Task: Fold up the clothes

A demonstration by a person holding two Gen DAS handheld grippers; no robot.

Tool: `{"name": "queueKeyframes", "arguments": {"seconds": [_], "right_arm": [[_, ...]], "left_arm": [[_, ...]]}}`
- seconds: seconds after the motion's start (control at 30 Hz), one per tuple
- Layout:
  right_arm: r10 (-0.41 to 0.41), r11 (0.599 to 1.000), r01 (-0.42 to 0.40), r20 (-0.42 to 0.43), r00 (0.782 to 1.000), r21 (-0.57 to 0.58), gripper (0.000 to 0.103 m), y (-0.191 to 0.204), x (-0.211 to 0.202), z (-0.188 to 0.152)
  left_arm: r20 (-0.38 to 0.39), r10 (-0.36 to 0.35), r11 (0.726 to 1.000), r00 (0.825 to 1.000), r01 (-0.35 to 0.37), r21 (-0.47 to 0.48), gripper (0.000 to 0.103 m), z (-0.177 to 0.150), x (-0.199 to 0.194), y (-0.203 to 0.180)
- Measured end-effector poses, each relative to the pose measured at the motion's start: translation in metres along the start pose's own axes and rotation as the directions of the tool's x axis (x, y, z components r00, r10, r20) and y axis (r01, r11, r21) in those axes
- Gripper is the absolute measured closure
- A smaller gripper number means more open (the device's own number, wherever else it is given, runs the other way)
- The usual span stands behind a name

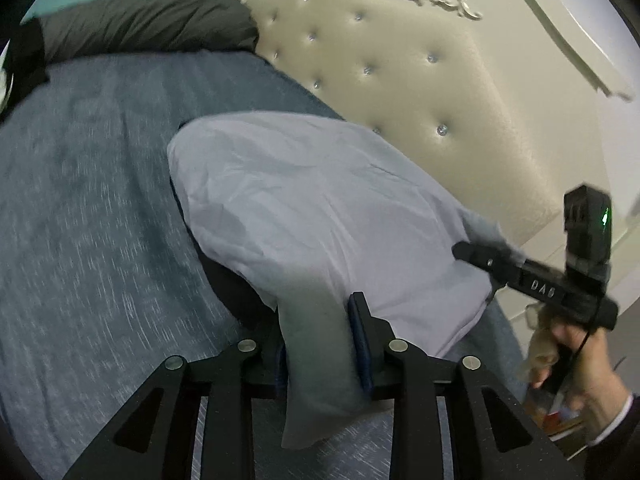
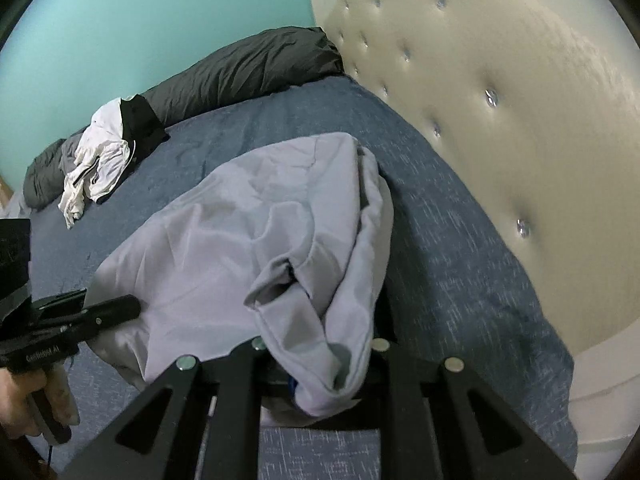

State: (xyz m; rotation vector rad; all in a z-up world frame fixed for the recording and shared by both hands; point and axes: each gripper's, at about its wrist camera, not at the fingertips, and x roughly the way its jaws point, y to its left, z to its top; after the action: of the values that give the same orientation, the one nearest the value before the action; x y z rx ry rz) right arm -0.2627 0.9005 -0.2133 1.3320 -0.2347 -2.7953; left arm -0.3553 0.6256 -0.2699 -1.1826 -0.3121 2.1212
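Both jaws clamped on pale lilac garment (image 1: 320, 208), white clothes heap (image 2: 100, 156) visible only from right wrist

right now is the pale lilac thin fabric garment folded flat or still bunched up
Bunched, not folded flat. The pale lilac garment lies rumpled on the blue bedspread, one end gathered in the right gripper, another in the left gripper.

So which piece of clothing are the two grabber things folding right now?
Find the big cream headboard with shiny buttons, then look down at the blue bed cover beside it. The pale lilac garment lies spread there, with the left gripper and right gripper each pinching a bunch. It is plain, unlike the crumpled white clothes with dark trim by the dark grey pillow.
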Motion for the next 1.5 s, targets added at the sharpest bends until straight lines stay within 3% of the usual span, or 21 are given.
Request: {"name": "queueKeyframes", "arguments": {"seconds": [0.1,0.27,0.5,0.57,0.73,0.83,0.9,0.97,1.13,1.33,1.5], "right_arm": [[0.002,1.000,-0.002,-0.028,1.000,0.017,0.087,-0.005,0.007,-0.006],[0.042,0.991,-0.039,-0.021,0.999,0.124,0.084,-0.023,0.007,-0.022],[0.034,0.986,-0.029,-0.029,0.999,0.161,0.081,-0.026,0.006,-0.016],[0.013,0.985,-0.009,-0.025,1.000,0.174,0.075,-0.028,0.003,-0.015],[-0.027,0.968,0.016,0.040,0.999,0.250,0.064,-0.039,-0.020,-0.017],[-0.081,0.979,0.053,0.141,0.987,0.196,0.064,-0.027,-0.048,-0.013],[-0.068,0.984,0.031,0.202,0.977,0.178,0.064,-0.018,-0.064,-0.008],[-0.041,0.991,0.010,0.227,0.973,0.133,0.072,-0.004,-0.070,-0.002],[-0.008,0.998,0.001,0.133,0.991,0.055,0.090,0.023,-0.039,0.001],[-0.058,0.989,0.055,0.017,0.998,0.138,0.091,0.006,0.002,-0.028],[-0.052,0.987,0.048,0.022,0.998,0.154,0.095,-0.002,0.004,-0.042]], "left_arm": [[-0.030,-0.031,0.999,0.999,0.030,-0.026,0.058,-0.007,0.001,0.006],[-0.033,-0.048,0.999,0.998,0.047,-0.008,0.056,-0.016,-0.018,0.007],[-0.024,-0.030,0.999,0.999,0.031,0.036,0.056,-0.022,-0.035,0.008],[-0.042,-0.038,0.999,0.998,0.039,0.037,0.057,-0.025,-0.032,0.008],[-0.082,-0.069,0.997,0.994,0.070,0.016,0.058,-0.035,-0.018,0.007],[-0.076,-0.077,0.997,0.994,0.077,-0.003,0.058,-0.037,-0.016,0.008],[-0.074,-0.086,0.996,0.994,0.084,-0.021,0.059,-0.038,-0.015,0.011],[-0.074,-0.083,0.996,0.994,0.082,-0.020,0.060,-0.037,-0.016,0.009],[-0.065,-0.102,0.993,0.993,0.098,-0.062,0.062,-0.034,-0.021,0.005],[-0.106,-0.113,0.993,0.988,0.110,-0.035,0.062,-0.041,-0.016,0.009],[-0.013,-0.056,0.998,0.998,0.056,0.038,0.062,-0.034,-0.054,0.009]]}}
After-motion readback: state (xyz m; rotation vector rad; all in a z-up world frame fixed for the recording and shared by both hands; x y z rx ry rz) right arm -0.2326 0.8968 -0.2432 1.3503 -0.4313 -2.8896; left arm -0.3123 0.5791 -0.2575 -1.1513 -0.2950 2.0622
